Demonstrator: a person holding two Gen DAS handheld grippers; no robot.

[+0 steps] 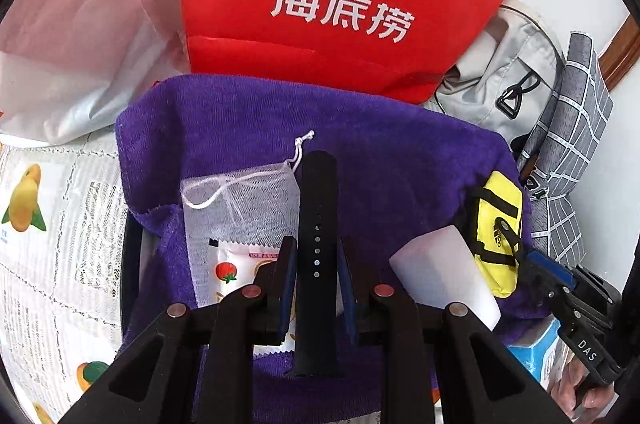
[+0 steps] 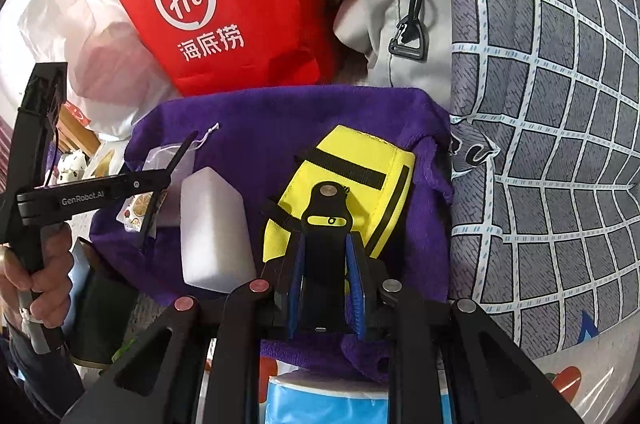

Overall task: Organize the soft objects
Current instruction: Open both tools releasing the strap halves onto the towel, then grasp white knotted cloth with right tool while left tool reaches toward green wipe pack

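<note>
My left gripper is shut on a black watch strap that stands up between its blue pads. Under it a purple towel holds a white mesh drawstring bag, a tomato-print sachet, a white foam block and a yellow pouch. In the right wrist view my right gripper is shut on the black strap tab of the yellow pouch, which lies on the towel beside the foam block. The left gripper shows at the left.
A red paper bag stands behind the towel, with a white plastic bag to its left and a grey backpack to its right. A grey checked cloth fills the right side. A fruit-print tablecloth lies underneath.
</note>
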